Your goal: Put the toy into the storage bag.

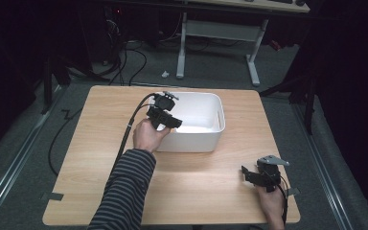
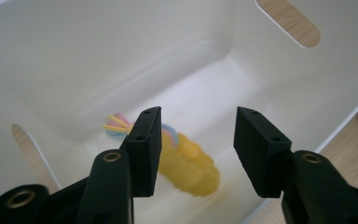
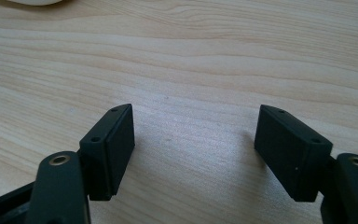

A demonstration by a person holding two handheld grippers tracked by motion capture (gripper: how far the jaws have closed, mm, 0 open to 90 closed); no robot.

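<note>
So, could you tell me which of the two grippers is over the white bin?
The left gripper: it hangs over the white bin, jaws apart above a yellow toy. The right gripper sits by the table's near edge.

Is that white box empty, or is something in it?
Not empty. A yellow fluffy toy with pastel strands lies on the floor of the white box, below the open left gripper.

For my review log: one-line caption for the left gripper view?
Left gripper, jaws open, above white bin with yellow plush toy lying on its floor.
</note>
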